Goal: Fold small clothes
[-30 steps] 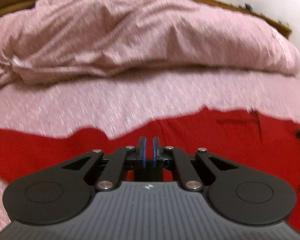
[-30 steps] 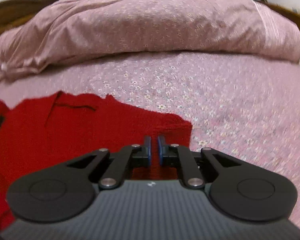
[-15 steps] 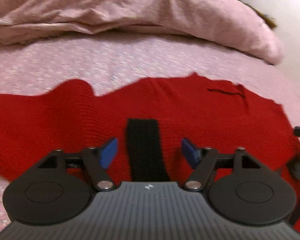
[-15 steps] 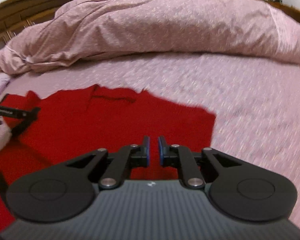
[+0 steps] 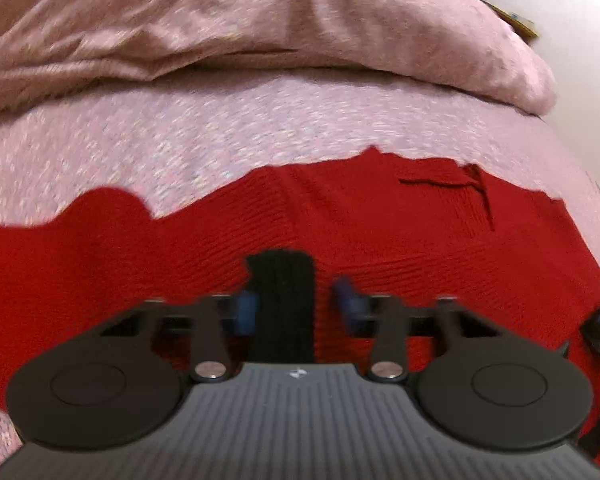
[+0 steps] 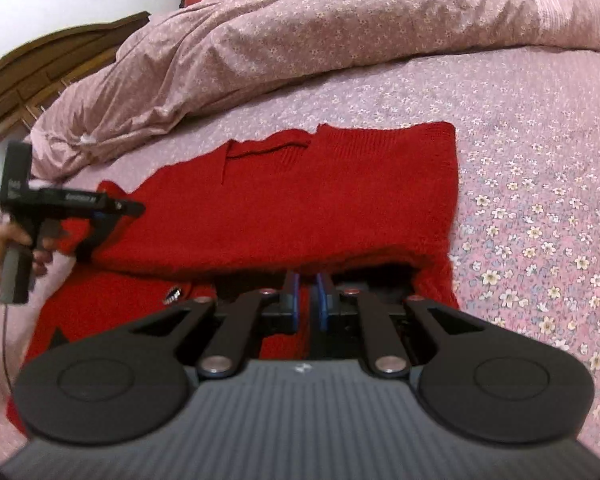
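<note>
The red sweater [image 6: 308, 200] lies spread on the flowered bedsheet [image 6: 540, 200], its far part flat and its near edge doubled up into a loose fold just in front of the right gripper [image 6: 307, 300]. A black strip [image 5: 286, 304] on the sweater runs straight into the left gripper [image 5: 296, 304], whose jaws have just been closing around it; a gap shows on the right side of the strip, so the pads do not yet seem to press it. The right gripper's jaws stand nearly together with only a thin slit between them, closed, and whether any knit is pinched there cannot be told. In the right wrist view a hand [image 6: 4, 248] holds the left gripper at the sweater's left side. A rumpled duvet [image 6: 340, 32] is heaped well behind.

The likely trouble is the left jaws closing on the strip alone, or on one layer only, so the body of the sweater stays behind and the fold skews. The soft knit could also stretch or slip if the two sides are pulled unevenly.
</note>
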`<act>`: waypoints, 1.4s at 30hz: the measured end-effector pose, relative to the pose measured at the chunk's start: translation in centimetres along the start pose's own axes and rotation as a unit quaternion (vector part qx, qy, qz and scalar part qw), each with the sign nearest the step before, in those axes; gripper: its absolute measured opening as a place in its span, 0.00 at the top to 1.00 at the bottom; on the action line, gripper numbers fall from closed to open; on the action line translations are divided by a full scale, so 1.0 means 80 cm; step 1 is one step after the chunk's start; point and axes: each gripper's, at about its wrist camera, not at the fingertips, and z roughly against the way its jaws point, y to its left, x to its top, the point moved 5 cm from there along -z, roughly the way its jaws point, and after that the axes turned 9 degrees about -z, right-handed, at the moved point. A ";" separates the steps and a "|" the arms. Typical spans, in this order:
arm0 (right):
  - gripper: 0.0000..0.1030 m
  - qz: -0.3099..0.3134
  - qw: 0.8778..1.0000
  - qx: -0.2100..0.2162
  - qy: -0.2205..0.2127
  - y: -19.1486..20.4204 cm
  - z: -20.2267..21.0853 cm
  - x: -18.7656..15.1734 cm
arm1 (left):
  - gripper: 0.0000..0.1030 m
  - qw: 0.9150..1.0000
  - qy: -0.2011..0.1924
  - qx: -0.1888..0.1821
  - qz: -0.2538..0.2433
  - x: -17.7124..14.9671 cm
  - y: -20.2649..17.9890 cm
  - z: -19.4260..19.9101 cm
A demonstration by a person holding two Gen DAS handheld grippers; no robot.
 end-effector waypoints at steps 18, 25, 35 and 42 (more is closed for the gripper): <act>0.82 -0.012 0.993 -0.112 -0.044 -0.075 -0.070 0.135 | 0.88 0.997 -0.066 0.042 -0.007 0.055 -0.028 0.034; 0.70 -0.059 0.996 -0.060 -0.015 -0.101 -0.113 0.140 | 0.88 0.994 -0.097 0.045 -0.005 0.069 -0.032 0.047; 0.84 -0.050 0.991 -0.107 -0.061 -0.126 -0.113 0.134 | 0.87 0.994 -0.059 0.086 -0.022 0.072 -0.018 -0.013; 0.76 -0.033 0.991 -0.109 -0.077 -0.128 -0.112 0.126 | 0.60 0.990 -0.025 0.127 -0.053 0.053 -0.006 -0.044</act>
